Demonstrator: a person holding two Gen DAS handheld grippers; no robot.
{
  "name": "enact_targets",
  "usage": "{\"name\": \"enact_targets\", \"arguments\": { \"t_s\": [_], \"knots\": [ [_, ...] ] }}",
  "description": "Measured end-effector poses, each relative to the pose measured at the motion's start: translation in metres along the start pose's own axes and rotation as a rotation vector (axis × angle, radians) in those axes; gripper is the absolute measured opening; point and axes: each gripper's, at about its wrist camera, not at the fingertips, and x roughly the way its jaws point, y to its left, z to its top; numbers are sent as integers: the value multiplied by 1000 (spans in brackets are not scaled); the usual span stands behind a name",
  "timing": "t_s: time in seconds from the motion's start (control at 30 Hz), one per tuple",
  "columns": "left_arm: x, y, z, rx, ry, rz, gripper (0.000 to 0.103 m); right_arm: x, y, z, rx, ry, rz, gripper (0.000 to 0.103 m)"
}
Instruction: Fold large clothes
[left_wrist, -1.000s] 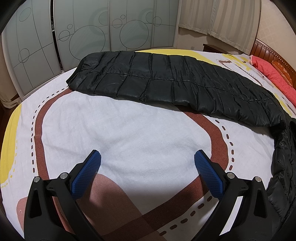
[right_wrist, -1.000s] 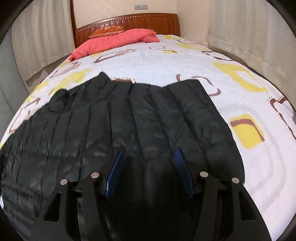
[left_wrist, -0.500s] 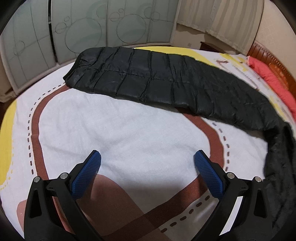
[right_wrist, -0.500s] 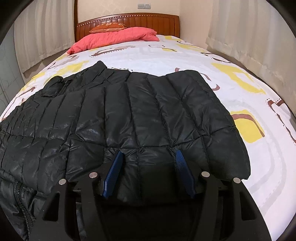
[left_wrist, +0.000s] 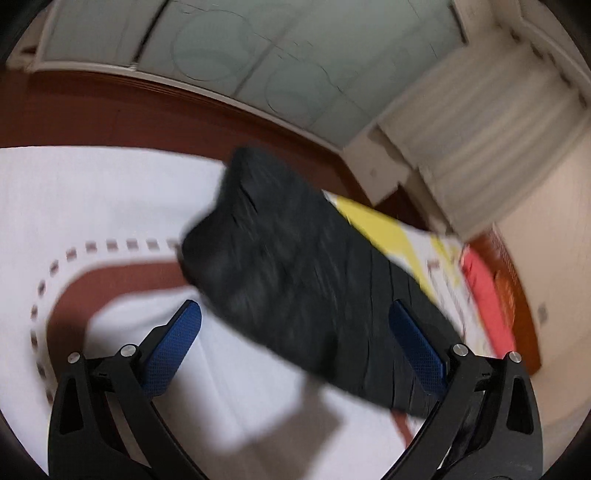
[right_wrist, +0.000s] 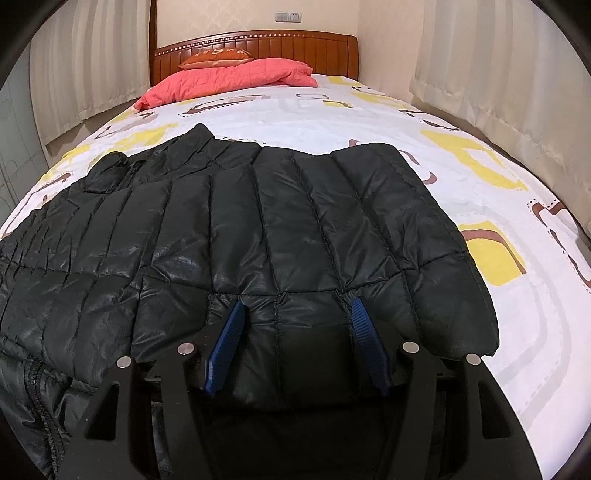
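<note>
On the bed (right_wrist: 424, 122), left-wrist view has changed a lot from half a second back: frame now blurred and tilted, floor strip and glass wardrobe doors (left_wrist: 258, 48) swung across the top, and the black puffer jacket (left_wrist: 295, 280) sleeve, earlier a long band well ahead of the fingers, now runs diagonally down between them. Left gripper (left_wrist: 295, 350) spread wide as before, blue pads (left_wrist: 173, 347) apart, nothing pinched; sleeve passes behind the right-hand pad, contact can't be told through the blur. Right-wrist view nearly the same as earlier, only slightly closer to the jacket hem. Right gripper (right_wrist: 297, 347) partly spread, pads (right_wrist: 225, 347) on either side of a quilted hem panel of the jacket (right_wrist: 258, 229); whether they press the fabric or just straddle it I cannot tell. Jacket lies flat across the patterned sheet, collar toward the left, hem edge under the right fingers, sleeve trailing off lower left. Pink quilt (right_wrist: 229, 81) and orange pillow (right_wrist: 216, 59) sit at the wooden headboard (right_wrist: 295, 46), well apart from the jacket. Right gripper angled downward at the hem; left gripper rolled, also pointing down toward the sheet.
</note>
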Motion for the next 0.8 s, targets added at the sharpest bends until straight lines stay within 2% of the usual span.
{"name": "enact_targets", "arguments": {
  "t_s": [0.07,0.1,0.13,0.17,0.2,0.23,0.27,0.3,0.33,0.37,0.43,0.53,0.67,0.8],
  "knots": [
    [4,0,9,4,-12,18,101,-1,1,0,-2,-2,-4,61],
    [5,0,10,4,-24,26,94,0,1,0,-2,-2,-3,61],
    [4,-1,11,2,-41,71,85,-1,1,0,-1,-3,-4,61],
    [4,-2,9,1,-48,114,64,-1,1,0,-1,-3,-3,61],
    [2,-2,9,-2,-59,152,58,-1,1,0,-1,-4,-4,61],
    [1,-1,10,-5,-68,176,44,-1,1,0,-1,-5,-5,61],
    [2,-1,12,0,-71,186,31,-1,1,0,-2,-6,-6,61],
    [2,-1,12,-1,-71,167,12,-1,1,0,-2,-5,-6,61],
    [4,2,14,-15,-56,125,8,-1,1,0,-3,-6,-7,61],
    [5,5,16,-35,-51,106,7,-1,1,0,-2,-5,-5,61],
    [6,-1,17,-14,-56,120,6,-1,1,0,-1,-6,-5,61],
    [-5,-24,14,93,-89,111,5,-1,1,0,-2,-6,-5,61],
    [-21,-80,-5,252,-109,24,5,-1,1,0,-3,-6,-6,61],
    [-29,-144,-45,400,-63,-96,5,-1,1,-1,0,-6,-3,61]
  ]
}}
